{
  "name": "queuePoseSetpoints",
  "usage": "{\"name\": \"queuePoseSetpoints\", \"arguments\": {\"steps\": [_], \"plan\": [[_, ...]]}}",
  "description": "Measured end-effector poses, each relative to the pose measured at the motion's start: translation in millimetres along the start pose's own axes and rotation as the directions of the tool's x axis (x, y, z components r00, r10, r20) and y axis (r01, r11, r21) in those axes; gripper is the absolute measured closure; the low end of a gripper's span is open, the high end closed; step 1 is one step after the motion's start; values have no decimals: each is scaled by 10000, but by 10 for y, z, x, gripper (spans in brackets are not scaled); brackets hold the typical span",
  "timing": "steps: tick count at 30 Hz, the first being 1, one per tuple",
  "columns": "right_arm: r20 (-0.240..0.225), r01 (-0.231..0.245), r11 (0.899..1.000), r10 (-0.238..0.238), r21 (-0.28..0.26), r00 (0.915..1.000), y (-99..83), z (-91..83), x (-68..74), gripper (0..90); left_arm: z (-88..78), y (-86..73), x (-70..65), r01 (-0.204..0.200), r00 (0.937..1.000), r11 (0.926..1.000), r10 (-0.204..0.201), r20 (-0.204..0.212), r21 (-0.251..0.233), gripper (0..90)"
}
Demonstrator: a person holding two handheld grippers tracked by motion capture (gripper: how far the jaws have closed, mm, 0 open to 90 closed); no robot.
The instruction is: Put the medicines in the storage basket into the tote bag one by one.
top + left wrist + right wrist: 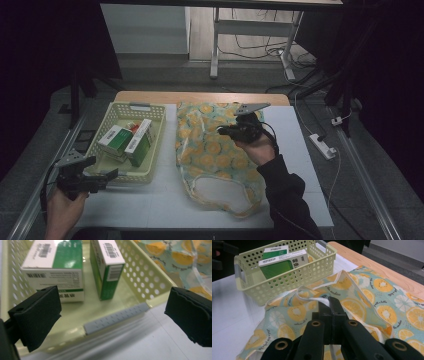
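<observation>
Our right fingers are closed on the white strap of the bag, pinching it where it rises off the cloth. Behind them our right gripper sits above the upper part of the bag, its body lying roughly level and pointing toward the basket. Our right hand holds it from the near right side, the dark sleeve running back to the bottom edge of the high view.

Our left fingers stand wide apart with nothing between them, aimed at the near wall of the basket. Our left gripper hovers just beside the basket's near left corner, level with the tabletop, and our left hand grips it from below at the corner of the picture.

The high view shows the whole layout: basket on the left, bag spread flat beside it, its opening toward us. The left gripper view brings up the green and white boxes inside the basket, their barcodes, and a grey tab on the near rim. The right gripper view shows the orange-slice print and the lifted strap, with the basket beyond.
</observation>
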State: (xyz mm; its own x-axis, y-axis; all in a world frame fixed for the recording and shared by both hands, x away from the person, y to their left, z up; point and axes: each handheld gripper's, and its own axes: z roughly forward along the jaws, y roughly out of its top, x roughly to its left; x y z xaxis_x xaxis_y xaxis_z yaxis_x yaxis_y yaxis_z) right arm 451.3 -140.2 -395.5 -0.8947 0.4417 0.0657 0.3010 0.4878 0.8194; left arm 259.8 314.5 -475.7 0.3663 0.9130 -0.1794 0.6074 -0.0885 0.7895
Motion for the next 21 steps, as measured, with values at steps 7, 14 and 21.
{"name": "queuePoseSetpoints", "arguments": {"steps": [7, 14, 21], "plan": [[-15, -18, 10000, 18, 19, 10000, -8, 15, -2, 896, 89, 131, 98, -13, 10000, 9994, 12, 32, 358, 0], [-17, -7, 10000, 7, 57, 10000, -10, 24, -1, 896, 182, 244, 175, -19, 10000, 9982, 24, -82, 597, 0], [4, 64, 10000, -64, 7, 10000, -11, 15, -2, 896, 301, 343, 276, 177, 9996, 9962, -157, -236, 849, 0]]}}
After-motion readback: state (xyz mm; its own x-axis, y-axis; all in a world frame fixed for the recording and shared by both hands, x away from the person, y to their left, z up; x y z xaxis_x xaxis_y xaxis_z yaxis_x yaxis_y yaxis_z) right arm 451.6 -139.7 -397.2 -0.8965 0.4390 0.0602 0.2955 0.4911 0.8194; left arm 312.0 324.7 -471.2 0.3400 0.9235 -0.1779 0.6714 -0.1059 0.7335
